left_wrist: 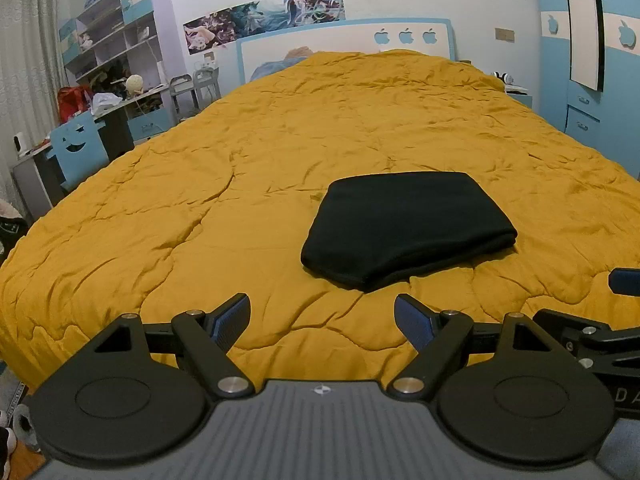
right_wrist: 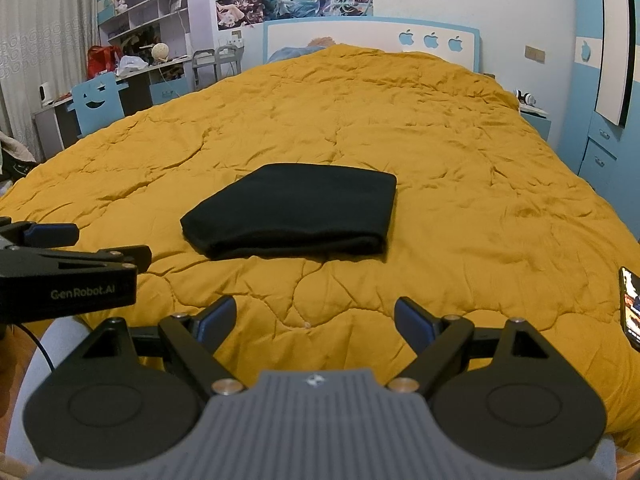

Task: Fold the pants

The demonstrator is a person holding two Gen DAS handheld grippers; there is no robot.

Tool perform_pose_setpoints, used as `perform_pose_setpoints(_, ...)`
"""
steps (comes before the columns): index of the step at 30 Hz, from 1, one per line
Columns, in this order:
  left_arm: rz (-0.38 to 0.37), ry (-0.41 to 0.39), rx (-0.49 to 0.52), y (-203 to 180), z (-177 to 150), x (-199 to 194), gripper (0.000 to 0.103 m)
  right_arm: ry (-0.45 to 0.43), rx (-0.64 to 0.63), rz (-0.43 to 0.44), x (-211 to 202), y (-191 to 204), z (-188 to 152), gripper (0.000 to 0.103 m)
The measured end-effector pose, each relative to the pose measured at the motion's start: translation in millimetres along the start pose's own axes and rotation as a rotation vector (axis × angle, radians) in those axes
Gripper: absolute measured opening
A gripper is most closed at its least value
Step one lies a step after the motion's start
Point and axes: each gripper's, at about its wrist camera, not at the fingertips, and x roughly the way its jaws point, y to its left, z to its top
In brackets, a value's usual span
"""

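2 empty grippers, phone [right_wrist: 631,306] edge-cropped

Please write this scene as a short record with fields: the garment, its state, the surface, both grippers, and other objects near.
garment: black pants
state: folded into a compact stack, lying flat
surface: yellow quilt on the bed
left gripper: open, empty, short of the pants
right gripper: open, empty, short of the pants
nearby: phone on the quilt at the right edge
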Motion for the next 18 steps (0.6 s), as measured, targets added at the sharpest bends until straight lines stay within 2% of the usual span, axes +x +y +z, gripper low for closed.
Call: perform_pose_setpoints(18, 0.000, 0.004, 0.000, -0.4, -0.1, -0.8, 0.096, -0.004, -0.003, 0.001, -0.8, 3.0, 0.6, 0.082)
